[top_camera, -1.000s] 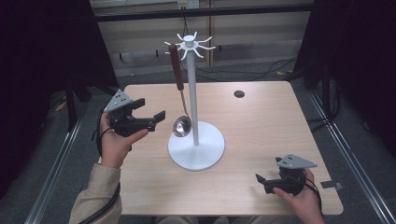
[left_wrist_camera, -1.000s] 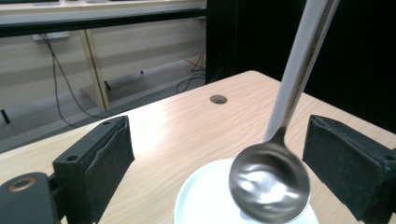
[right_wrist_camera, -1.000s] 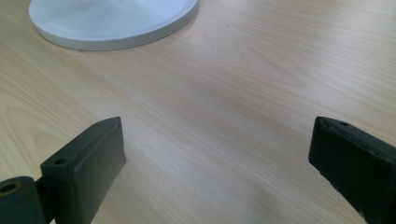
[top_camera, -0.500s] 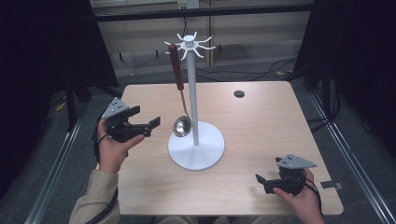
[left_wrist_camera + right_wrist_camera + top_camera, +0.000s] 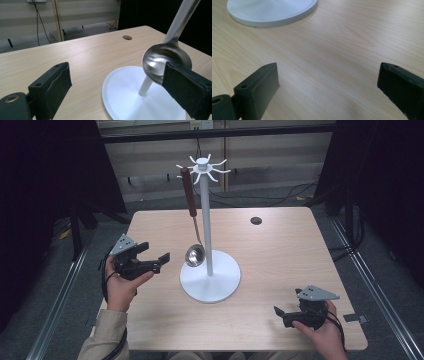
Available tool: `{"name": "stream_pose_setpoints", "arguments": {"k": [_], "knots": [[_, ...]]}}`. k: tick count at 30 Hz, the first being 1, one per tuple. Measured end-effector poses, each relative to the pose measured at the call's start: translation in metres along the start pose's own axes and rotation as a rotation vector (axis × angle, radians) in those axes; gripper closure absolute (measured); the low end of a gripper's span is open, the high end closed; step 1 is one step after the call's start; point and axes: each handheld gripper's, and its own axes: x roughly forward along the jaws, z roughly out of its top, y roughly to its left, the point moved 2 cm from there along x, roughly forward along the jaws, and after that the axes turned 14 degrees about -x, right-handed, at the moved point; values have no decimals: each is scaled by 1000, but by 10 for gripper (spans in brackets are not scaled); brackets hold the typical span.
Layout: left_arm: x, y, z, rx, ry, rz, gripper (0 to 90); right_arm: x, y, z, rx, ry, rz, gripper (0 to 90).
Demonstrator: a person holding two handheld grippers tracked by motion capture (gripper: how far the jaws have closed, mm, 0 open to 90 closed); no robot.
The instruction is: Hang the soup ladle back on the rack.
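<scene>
The left gripper [image 5: 159, 261] is spread wide, aimed at the ladle's bowl and just short of it; the right gripper [image 5: 278, 313] rests agape near the table's [image 5: 280, 250] front edge. The white stand [image 5: 208, 220] rises mid-table. The ladle [image 5: 194, 254] hangs from its top hook, bowl just above the base.
</scene>
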Motion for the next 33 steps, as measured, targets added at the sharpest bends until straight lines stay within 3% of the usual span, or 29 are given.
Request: {"name": "stream_pose_setpoints", "arguments": {"k": [33], "knots": [[6,20,-39,-10,56,22,84,-2,-1,2,-5,-7,-3,33]]}}
